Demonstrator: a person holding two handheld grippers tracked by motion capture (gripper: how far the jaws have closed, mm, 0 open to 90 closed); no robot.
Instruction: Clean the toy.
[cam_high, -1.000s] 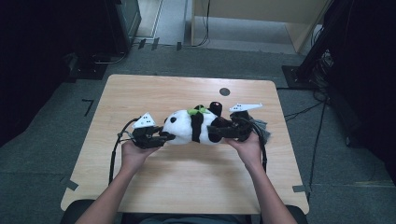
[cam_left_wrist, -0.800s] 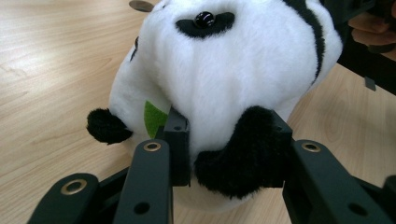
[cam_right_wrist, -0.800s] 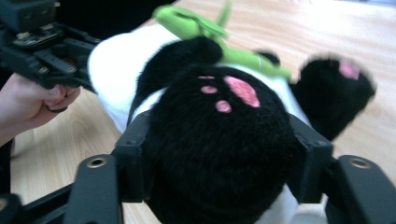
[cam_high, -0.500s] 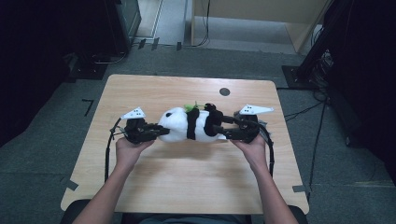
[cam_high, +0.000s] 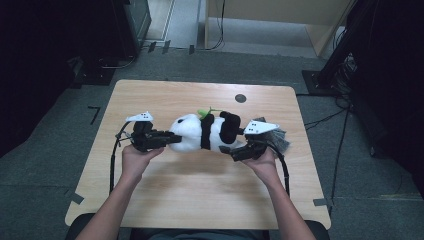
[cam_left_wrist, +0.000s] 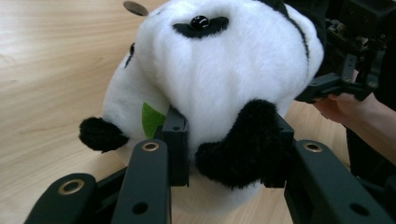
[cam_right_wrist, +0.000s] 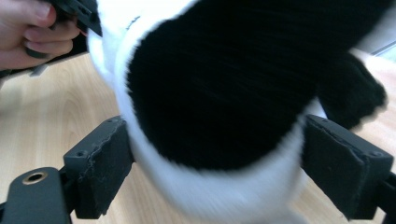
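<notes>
While fluffy, panda spans smooth wooden table.

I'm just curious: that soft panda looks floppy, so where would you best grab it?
Probably by an end. The panda lies lengthwise on the table, so come in level from the side: the left gripper pinches a small black ear, which fits between its jaws.

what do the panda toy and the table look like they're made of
Panda toy: soft plush fabric, going by its fuzzy black and white pile and glossy bead eye, likely plastic. Table: pale wood or wood-look laminate with a matte finish; grain lines show, but which one is unclear.
</notes>
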